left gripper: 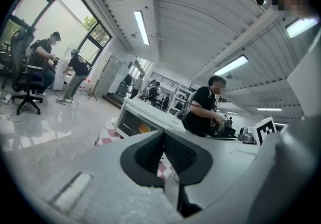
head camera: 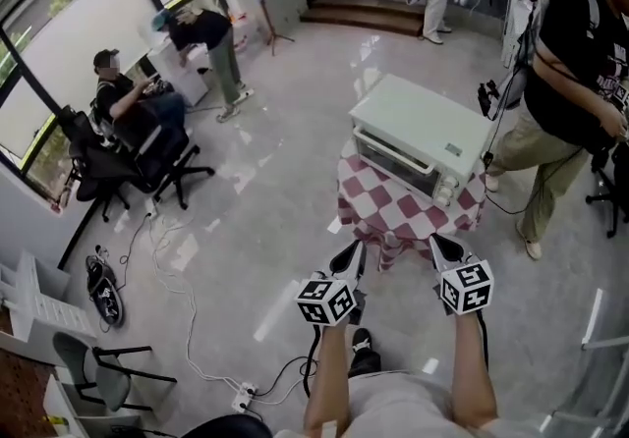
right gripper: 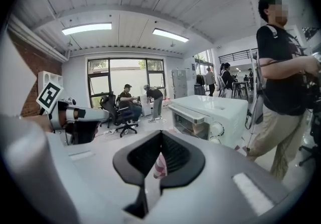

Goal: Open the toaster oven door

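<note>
A white toaster oven (head camera: 423,127) stands on a small table under a red-and-white checked cloth (head camera: 378,215). Its glass door (head camera: 393,159) is closed and faces me, with the knobs at its right end. My left gripper (head camera: 354,247) and right gripper (head camera: 439,242) hover side by side just short of the table's near edge. Both point at the oven, both are shut, and neither holds anything. In the left gripper view the oven (left gripper: 143,120) lies beyond the shut left gripper (left gripper: 163,135). In the right gripper view the oven (right gripper: 210,115) sits right of the shut right gripper (right gripper: 160,135).
A person in a black shirt (head camera: 570,82) stands close to the table's right side. At the left, two people work by the window next to office chairs (head camera: 147,166). Cables and a power strip (head camera: 241,392) lie on the floor near my feet, and a grey chair (head camera: 93,372) stands at the lower left.
</note>
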Motion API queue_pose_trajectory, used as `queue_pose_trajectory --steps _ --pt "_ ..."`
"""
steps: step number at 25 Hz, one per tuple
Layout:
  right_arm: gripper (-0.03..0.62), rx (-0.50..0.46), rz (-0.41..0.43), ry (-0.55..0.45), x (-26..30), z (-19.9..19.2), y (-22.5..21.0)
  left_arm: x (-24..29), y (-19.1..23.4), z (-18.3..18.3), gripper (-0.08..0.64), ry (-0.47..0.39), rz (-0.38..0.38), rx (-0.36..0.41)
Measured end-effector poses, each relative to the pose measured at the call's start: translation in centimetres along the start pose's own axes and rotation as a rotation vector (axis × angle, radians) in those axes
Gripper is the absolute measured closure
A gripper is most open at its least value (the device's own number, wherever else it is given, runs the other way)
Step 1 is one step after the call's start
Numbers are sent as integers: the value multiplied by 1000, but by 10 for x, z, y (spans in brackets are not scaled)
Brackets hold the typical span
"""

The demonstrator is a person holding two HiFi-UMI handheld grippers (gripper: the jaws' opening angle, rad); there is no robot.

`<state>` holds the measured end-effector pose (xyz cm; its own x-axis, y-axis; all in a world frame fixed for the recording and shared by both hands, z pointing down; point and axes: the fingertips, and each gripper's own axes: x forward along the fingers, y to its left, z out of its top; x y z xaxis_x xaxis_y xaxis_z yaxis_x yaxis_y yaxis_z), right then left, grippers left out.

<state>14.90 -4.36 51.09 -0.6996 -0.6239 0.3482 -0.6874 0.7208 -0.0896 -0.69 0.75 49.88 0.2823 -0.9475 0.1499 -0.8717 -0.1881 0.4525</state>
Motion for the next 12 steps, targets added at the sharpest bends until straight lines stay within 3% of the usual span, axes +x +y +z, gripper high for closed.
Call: queue_pose_trajectory --steps 12 --pt "589 30 -52 -12 84 20 17 25 69 36 552 40 -91 24"
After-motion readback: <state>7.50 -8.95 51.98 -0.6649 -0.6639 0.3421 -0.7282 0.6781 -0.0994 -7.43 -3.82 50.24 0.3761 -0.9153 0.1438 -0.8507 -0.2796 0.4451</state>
